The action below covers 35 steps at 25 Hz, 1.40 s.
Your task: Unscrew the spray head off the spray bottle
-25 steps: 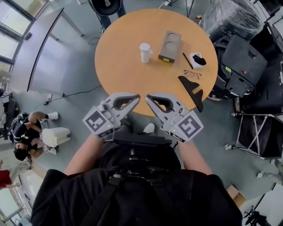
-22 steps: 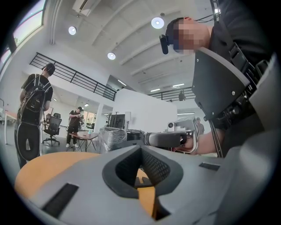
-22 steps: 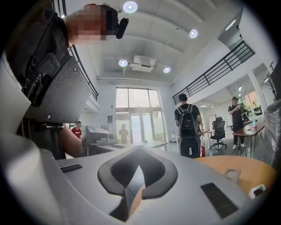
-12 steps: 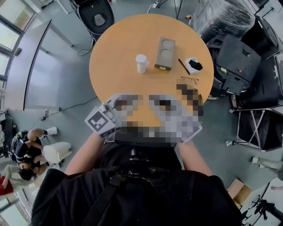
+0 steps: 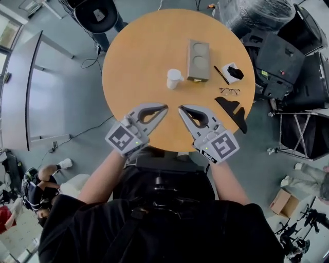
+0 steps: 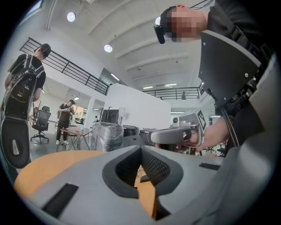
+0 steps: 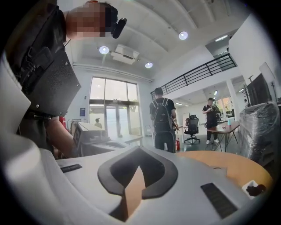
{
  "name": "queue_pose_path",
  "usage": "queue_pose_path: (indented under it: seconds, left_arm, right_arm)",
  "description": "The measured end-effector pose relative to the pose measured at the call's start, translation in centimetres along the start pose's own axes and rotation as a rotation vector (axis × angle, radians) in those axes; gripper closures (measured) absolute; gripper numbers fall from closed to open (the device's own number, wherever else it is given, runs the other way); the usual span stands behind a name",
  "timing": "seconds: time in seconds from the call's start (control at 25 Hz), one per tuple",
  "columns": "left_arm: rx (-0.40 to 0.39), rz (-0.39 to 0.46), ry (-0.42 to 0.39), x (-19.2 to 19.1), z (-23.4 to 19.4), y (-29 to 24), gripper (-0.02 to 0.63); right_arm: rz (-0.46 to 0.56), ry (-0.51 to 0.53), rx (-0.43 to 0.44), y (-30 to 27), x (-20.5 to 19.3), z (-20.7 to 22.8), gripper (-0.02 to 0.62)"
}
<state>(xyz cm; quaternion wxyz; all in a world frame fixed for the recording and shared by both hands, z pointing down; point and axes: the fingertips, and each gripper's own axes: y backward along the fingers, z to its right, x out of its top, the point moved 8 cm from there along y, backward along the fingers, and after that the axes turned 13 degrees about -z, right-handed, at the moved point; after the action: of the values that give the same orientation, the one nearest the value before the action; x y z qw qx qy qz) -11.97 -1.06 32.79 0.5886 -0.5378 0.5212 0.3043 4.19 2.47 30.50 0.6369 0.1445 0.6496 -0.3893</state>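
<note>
Orange-tan wood fills the middle of the head view: a round wooden table top (image 5: pixel 133 61), and we're right at the start, with nothing gripped yet. The left gripper (image 5: pixel 164 107) and the right gripper (image 5: pixel 181 108) hover side by side over the table's six o'clock edge, pointing inward, tips near each other but apart. Each gripper's own view shows its jaws together with nothing between them, only bare table beyond. The small white plastic spray bottle (image 5: pixel 174 78) stands upright near the centre of the table, untouched, its head on as far as I can judge, well ahead of both grippers at their twelve o'clock. So the step in hand looks like the approach. Next, I'd say, both pairs of jaws must come apart, then one gripper clamps the bottle's body to steady it while the other takes the head and twists. It looks light, so a loose hold could let it spin or tip. Near it at one o'clock lies a grey rectangular block with two round hollows (image 5: pixel 199 60). Out towards three o'clock are a black pen (image 5: pixel 221 75) and a pair of thin-framed glasses (image 5: pixel 230 91). Around the table there's grey floor (image 5: pixel 82 102), a black office chair (image 5: pixel 96 13) at eleven o'clock and a plastic-wrapped bundle (image 5: pixel 252 15) at one.
</note>
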Motion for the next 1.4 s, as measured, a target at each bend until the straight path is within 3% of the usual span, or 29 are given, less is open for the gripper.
queue_pose_path:
  seconds: [0.2,0.44,0.84,1.12,1.24,1.4]
  left_arm:
    - [-0.039,-0.005,0.009,-2.3,-5.6,-1.3,0.578]
    - [-0.014,-0.009,0.014,-7.2,-9.9,-5.5,0.578]
    - [0.156,-0.042,0.07,-19.0,-14.9,-13.2,0.578]
    - [0.208,-0.089,0.066,-25.9,-16.6,-17.8,0.577]
    - [0.244,-0.083,0.049,-27.8,-17.5,-19.2,0.485]
    - [0.304,-0.09,0.03,-29.9,-18.2,-20.2,0.454]
  right_arm:
    - [-0.032,-0.034,-0.064,-4.7,-1.3,2.6,0.579]
    - [-0.052,-0.047,-0.096,-8.9,-6.1,7.3,0.578]
    - [-0.06,-0.047,-0.043,-15.2,-16.2,14.1,0.578]
    - [-0.062,-0.083,-0.01,-17.7,-22.6,15.9,0.578]
    - [-0.057,-0.093,-0.009,-18.8,-24.5,16.6,0.578]
    - [-0.058,-0.088,0.001,-20.0,-26.2,17.1,0.578]
